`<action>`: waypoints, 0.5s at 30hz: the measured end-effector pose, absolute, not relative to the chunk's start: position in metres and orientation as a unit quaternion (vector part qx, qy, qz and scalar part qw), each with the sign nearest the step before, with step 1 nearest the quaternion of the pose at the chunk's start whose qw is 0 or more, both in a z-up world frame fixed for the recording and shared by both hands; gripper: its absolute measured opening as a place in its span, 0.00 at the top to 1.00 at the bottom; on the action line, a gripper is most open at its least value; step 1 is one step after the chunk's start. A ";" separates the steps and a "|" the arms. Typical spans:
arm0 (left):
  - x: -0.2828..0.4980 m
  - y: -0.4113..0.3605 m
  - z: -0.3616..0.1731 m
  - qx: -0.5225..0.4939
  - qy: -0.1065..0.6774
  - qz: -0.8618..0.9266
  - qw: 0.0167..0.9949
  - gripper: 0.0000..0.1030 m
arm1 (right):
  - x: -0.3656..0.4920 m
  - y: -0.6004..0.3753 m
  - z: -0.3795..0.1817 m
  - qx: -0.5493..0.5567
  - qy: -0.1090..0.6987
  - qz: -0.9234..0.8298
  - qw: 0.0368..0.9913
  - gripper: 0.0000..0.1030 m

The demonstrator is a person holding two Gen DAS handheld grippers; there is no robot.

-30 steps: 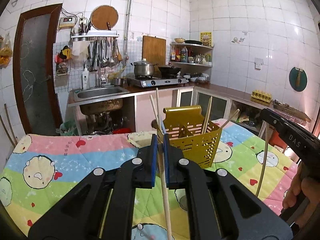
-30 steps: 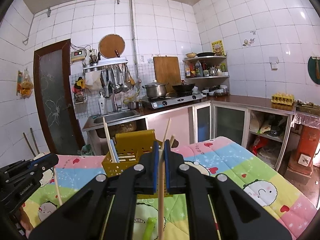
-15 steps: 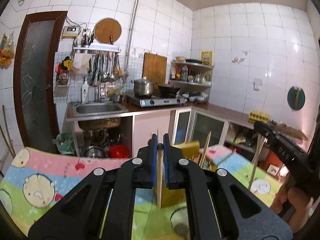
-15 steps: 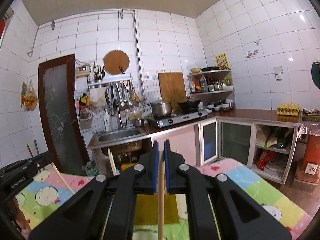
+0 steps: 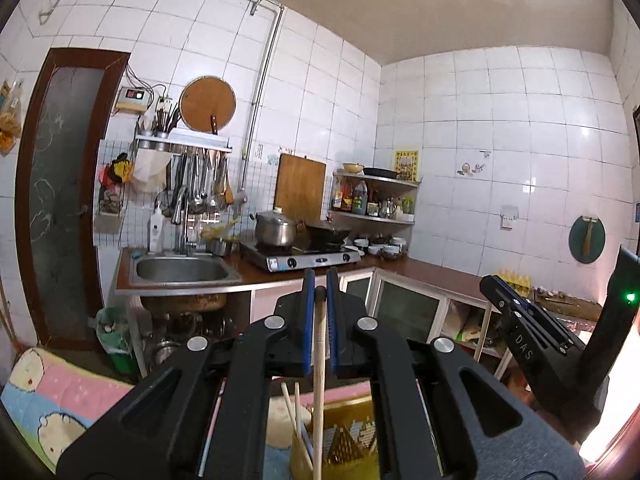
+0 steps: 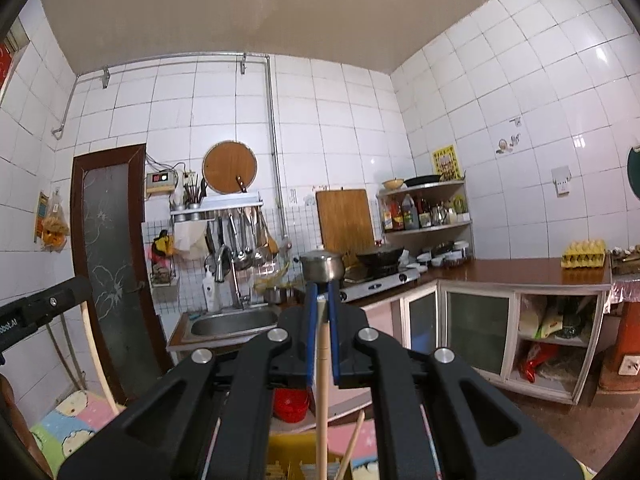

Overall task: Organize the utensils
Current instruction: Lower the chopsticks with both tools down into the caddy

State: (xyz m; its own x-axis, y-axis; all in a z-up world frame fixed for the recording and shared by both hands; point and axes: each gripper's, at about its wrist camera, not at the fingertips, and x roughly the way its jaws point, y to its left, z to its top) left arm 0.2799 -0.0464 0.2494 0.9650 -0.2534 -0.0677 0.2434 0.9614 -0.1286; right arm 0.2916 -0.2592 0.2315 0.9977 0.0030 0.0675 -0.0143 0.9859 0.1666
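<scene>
My left gripper [image 5: 320, 296] is shut on a wooden chopstick [image 5: 318, 380] that hangs straight down from its blue pads. Below it, at the bottom of the left wrist view, stands the yellow utensil basket [image 5: 348, 436] with other chopsticks [image 5: 294, 420] in it. My right gripper [image 6: 321, 304] is shut on a pale chopstick [image 6: 322, 392] that also hangs down, over the yellow basket [image 6: 288, 460]. The right gripper [image 5: 520, 320] shows at the right of the left wrist view, its chopstick [image 5: 482, 332] hanging under it. The left gripper [image 6: 36, 312] shows at the left edge of the right wrist view.
A colourful cartoon quilt [image 5: 48, 404] covers the table below. Behind it run a counter with a steel sink [image 5: 180, 270], a gas stove [image 5: 304, 258] with a pot and a wok, a corner shelf [image 5: 376, 200] of bottles, and a brown door [image 5: 56, 200] at the left.
Both grippers have risen with their chopsticks; the basket and quilt have dropped to the bottom of both views and the ceiling has come into sight. The jaws have stayed shut.
</scene>
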 end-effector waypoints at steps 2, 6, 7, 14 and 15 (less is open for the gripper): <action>0.290 -0.049 0.249 -0.062 0.039 -0.126 0.989 0.96 | 0.300 -0.259 0.234 0.085 -0.047 0.003 0.995 0.94; 0.303 -0.054 0.243 -0.064 0.034 -0.126 0.989 0.96 | 0.314 -0.258 0.233 0.084 -0.064 -0.006 0.994 0.94; 0.307 -0.056 0.240 -0.063 0.034 -0.128 0.989 0.96 | 0.318 -0.258 0.231 0.087 -0.067 -0.008 0.994 0.94; 0.332 -0.070 0.213 -0.051 0.052 -0.135 0.988 0.96 | 0.339 -0.258 0.212 0.101 -0.071 -0.010 0.992 0.94; 0.336 -0.071 0.204 -0.053 0.060 -0.136 0.987 0.96 | 0.343 -0.258 0.205 0.101 -0.068 -0.009 0.993 0.94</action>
State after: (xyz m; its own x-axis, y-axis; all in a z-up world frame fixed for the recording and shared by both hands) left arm 0.3359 -0.0706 0.2043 0.9555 -0.2757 -0.1049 0.2630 0.9572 -0.1209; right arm 0.3427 -0.2578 0.2055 0.9906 -0.0313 0.1332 0.0039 0.9796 0.2008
